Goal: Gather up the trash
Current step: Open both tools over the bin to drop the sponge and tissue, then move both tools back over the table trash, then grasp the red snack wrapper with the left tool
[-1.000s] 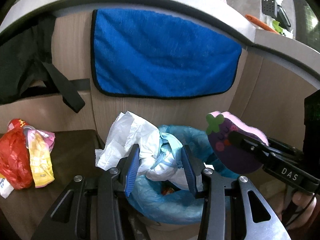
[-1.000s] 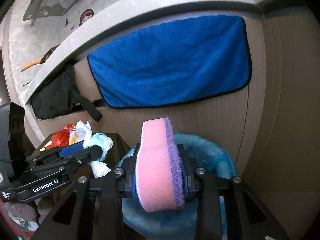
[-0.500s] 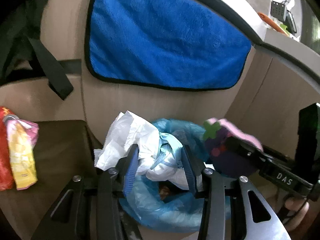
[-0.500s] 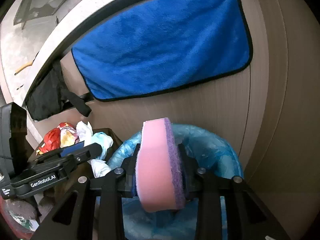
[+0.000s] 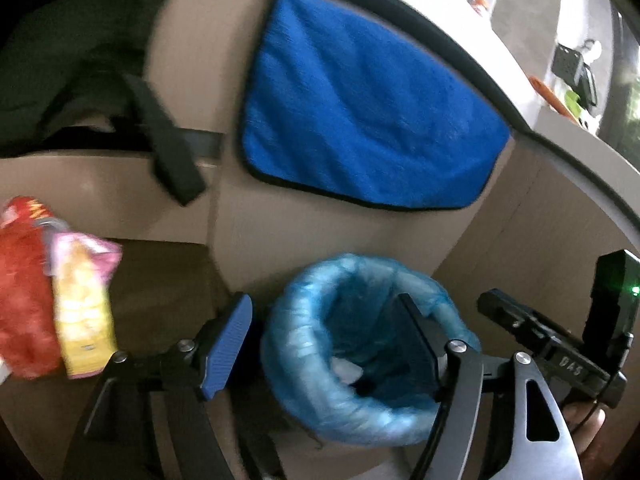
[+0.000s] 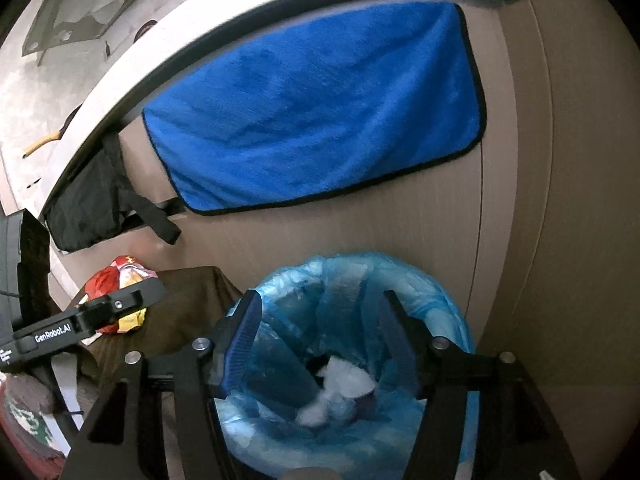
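One bin [image 6: 432, 280], two wrappers [image 5: 52, 300], one towel [image 5: 372, 120]

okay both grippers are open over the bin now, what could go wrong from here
The red and yellow snack wrappers lie on the brown surface outside the bin, so they might get missed. The left gripper and right gripper hang close together over the bin's blue liner; they could bump each other or snag the loose liner when pulling away.
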`<state>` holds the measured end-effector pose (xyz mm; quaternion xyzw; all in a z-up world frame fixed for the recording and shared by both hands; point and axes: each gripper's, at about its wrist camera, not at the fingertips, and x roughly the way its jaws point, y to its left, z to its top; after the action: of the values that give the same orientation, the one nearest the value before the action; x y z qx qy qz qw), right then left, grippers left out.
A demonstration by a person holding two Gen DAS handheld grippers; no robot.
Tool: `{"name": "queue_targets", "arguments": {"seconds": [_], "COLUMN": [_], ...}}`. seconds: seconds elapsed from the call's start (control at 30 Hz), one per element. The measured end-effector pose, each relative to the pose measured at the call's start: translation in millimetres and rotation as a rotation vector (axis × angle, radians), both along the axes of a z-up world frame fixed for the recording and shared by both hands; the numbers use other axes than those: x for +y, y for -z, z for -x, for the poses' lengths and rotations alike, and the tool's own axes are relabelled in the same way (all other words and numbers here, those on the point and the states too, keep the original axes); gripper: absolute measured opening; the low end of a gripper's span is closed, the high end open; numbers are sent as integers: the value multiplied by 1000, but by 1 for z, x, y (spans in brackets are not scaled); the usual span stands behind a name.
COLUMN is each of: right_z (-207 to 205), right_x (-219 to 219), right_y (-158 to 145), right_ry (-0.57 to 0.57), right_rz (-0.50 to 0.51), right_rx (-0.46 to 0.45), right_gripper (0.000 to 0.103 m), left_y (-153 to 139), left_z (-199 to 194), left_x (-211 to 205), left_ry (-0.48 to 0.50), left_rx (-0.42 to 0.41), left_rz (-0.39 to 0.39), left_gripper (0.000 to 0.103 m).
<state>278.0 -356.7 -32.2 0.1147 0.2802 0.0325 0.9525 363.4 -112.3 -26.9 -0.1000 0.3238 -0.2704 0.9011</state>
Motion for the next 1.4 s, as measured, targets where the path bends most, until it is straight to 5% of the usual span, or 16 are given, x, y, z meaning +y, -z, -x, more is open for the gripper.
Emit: {"name": "queue_targets", "arguments": {"seconds": [0.2,0.3,0.63,0.83,1.03,1.13,1.27,1.37,1.4], "right_z": [5,7,-3,-23,-40,-45,-49,-51,-51], "right_x": [36,65,174,227,261,271,277,278,279], "right_y": [-16,-24,-36,-27,-14,-7,-2,0,0], "right_ry": [-37,-55,-226,-324,-382,-397,-409,-411,-412], "right_rz": [40,86,166,176,167,177,170,170,173], "right_rx": [-29,-60,-78,-23,31,53,78,90,93], "right_gripper": [60,69,75,75,75,75,75,75,75], "left_y": [-8,-13,-4,22,53,58,60,57,54], "left_z": [20,32,60,75,58,37,9,0,0], "left_x": [56,90,250,304,305,300,295,291,293], "left_ry": [-110,-168,-409,-383,-330,-294,-292,-301,-315], "left_rx": [-34,-62,-73,-76,-28,11,20,-12,-26], "left_rz": [-25,-51,-132,-206,-351,-355,-418,-455,-447], "left_gripper": [73,73,73,73,73,71,58,14,13]}}
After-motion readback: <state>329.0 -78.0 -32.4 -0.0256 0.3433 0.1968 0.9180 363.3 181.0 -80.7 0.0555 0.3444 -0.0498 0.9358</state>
